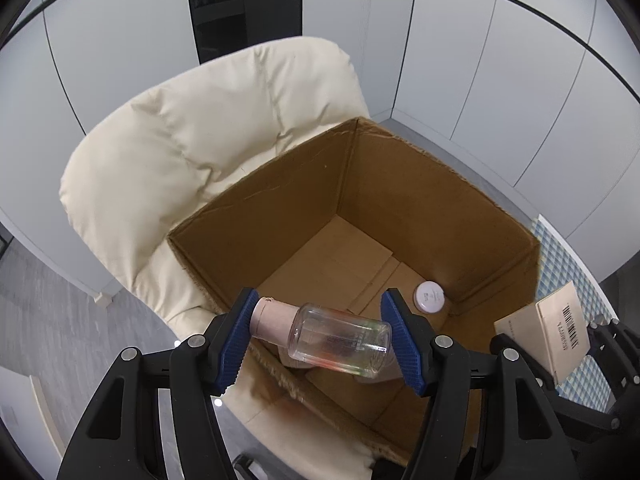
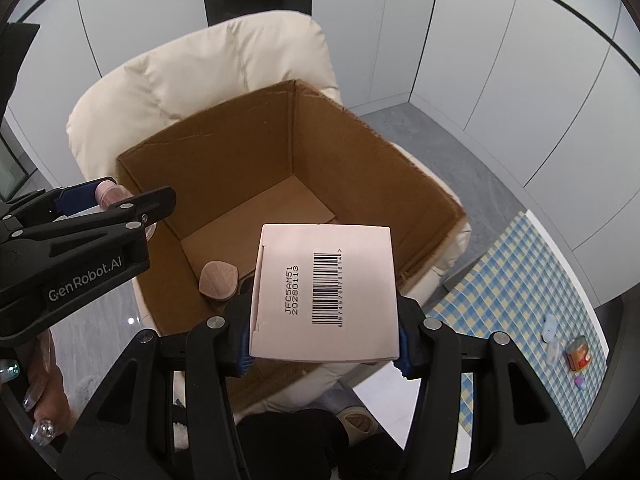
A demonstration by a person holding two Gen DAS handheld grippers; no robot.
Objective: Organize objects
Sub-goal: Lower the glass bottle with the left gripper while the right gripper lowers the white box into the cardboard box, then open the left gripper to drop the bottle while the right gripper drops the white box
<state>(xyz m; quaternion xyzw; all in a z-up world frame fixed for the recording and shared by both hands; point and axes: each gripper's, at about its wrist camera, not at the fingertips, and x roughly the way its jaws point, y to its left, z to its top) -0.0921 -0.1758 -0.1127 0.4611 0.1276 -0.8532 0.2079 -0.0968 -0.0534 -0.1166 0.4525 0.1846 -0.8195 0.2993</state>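
My left gripper [image 1: 320,338] is shut on a clear glass bottle [image 1: 340,338] with a pink cap, held lengthwise between the blue pads above the near wall of an open cardboard box [image 1: 280,208]. A small white-lidded jar [image 1: 430,297] lies on the box floor near the right wall. My right gripper [image 2: 322,330] is shut on a flat pale pink carton [image 2: 324,292] with a barcode, held over the box's [image 2: 224,152] near edge. The left gripper [image 2: 120,216] with the bottle's pink cap shows at the left of the right wrist view. A round pink item [image 2: 219,281] rests inside the box.
The box sits on a cream padded armchair [image 1: 192,144] against white wall panels. A blue-and-yellow checked cloth [image 2: 516,304] lies at the right with small items [image 2: 578,356] on it. A hand with decorated nails [image 2: 38,412] is at the lower left. Grey floor surrounds the chair.
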